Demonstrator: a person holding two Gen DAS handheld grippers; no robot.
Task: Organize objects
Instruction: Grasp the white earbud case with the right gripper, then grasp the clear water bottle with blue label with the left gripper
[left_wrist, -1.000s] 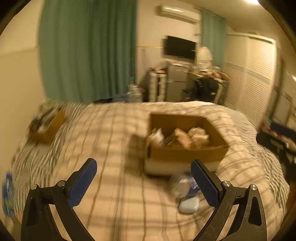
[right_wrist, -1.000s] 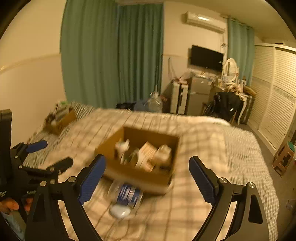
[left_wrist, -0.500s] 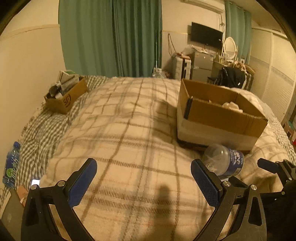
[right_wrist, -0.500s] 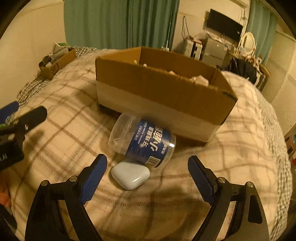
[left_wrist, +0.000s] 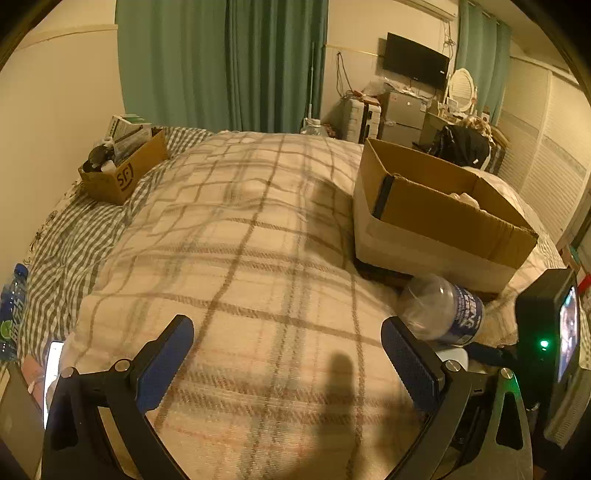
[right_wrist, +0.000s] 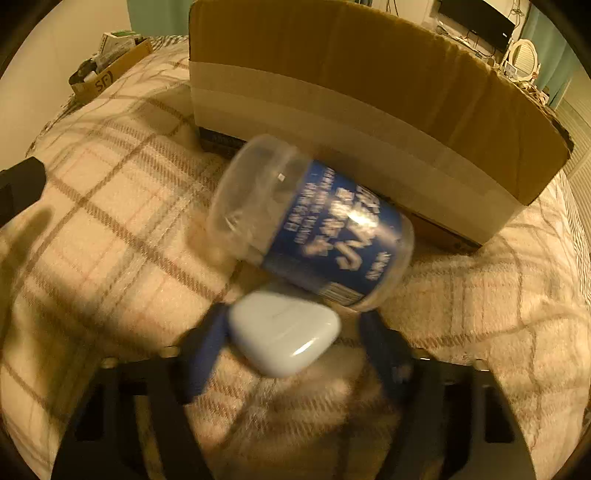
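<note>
A white rounded case (right_wrist: 284, 336) lies on the plaid blanket, touching a clear plastic jar with a blue label (right_wrist: 314, 229) that lies on its side. Behind them stands a large open cardboard box (right_wrist: 369, 74). My right gripper (right_wrist: 293, 321) is low over the blanket and its jaws are closing with the case between them. The left finger is at the case's edge and a small gap shows at the right finger. In the left wrist view my left gripper (left_wrist: 288, 354) is open over bare blanket, left of the jar (left_wrist: 439, 314) and the box (left_wrist: 443, 221).
A smaller cardboard box (left_wrist: 122, 173) full of items sits at the far left of the bed. A water bottle (left_wrist: 14, 306) and a lit phone (left_wrist: 51, 369) lie off the bed's left edge. Drawers, a dark bag and a wardrobe stand beyond the bed.
My right gripper has come down close to the white case and its jaws have narrowed around it. My left gripper sank a little at first, then stayed still.
</note>
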